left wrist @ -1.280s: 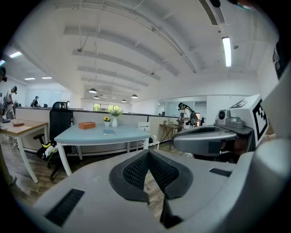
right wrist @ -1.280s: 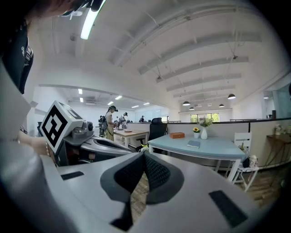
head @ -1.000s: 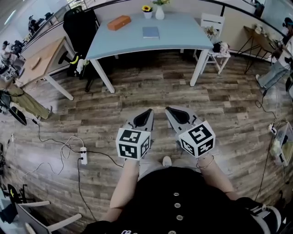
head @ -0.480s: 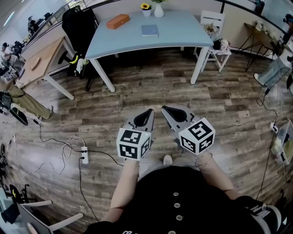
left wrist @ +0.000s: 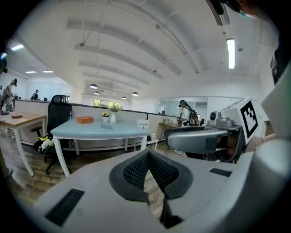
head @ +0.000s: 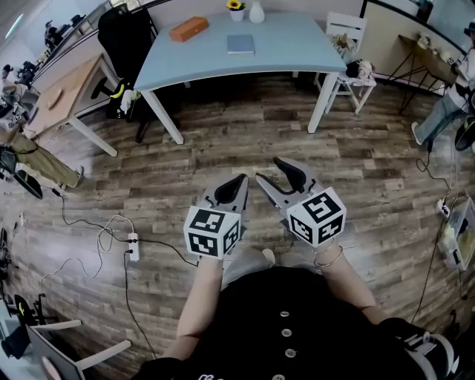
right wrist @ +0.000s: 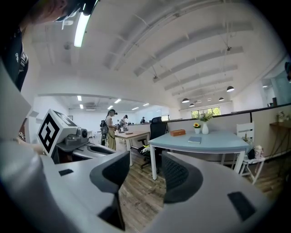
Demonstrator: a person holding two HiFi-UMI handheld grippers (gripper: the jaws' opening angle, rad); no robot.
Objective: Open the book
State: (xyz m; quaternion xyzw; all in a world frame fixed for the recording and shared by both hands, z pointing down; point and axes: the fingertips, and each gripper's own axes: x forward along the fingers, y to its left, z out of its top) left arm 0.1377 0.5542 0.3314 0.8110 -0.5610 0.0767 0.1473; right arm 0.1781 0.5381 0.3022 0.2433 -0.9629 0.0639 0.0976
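- Two grippers held low in front of the person's body, over the wood floor (head: 223, 141); both are well apart from the table (head: 297, 53).
- Left gripper (head: 241, 180): jaws closed. In the left gripper view (left wrist: 148, 154) the two ribbed pads meet at their tips, with nothing between them; only a sliver of floor shows below the contact.
- Right gripper (head: 269, 170): jaws apart. In the right gripper view (right wrist: 145, 175) the pads stand clear of each other, and only floor shows in the gap. Nothing is held.
- In the head view, the two grippers sit side by side, close together, both pointing toward the table. Each shows in the other's camera: the right one (left wrist: 200, 139) at the left view's right, the left one (right wrist: 86, 148) at the right view's left.
- Book (head: 240, 44): lies flat and closed on the pale blue tabletop, toward the far edge, roughly mid-table. Also seen at (left wrist: 107, 128) and (right wrist: 194, 139).
- One orange box (head: 188, 29) on the table to the left of the book, apart from it.
- White vase (head: 256, 12) and a small pot with a yellow flower (head: 236, 9) stand at the back edge, behind the book.
- Black office chair (head: 126, 44) is at the table's left end; a white chair (head: 345, 33) is at its right end.
- Power strip (head: 134, 247) with its cables lies on the floor to the left of the person.
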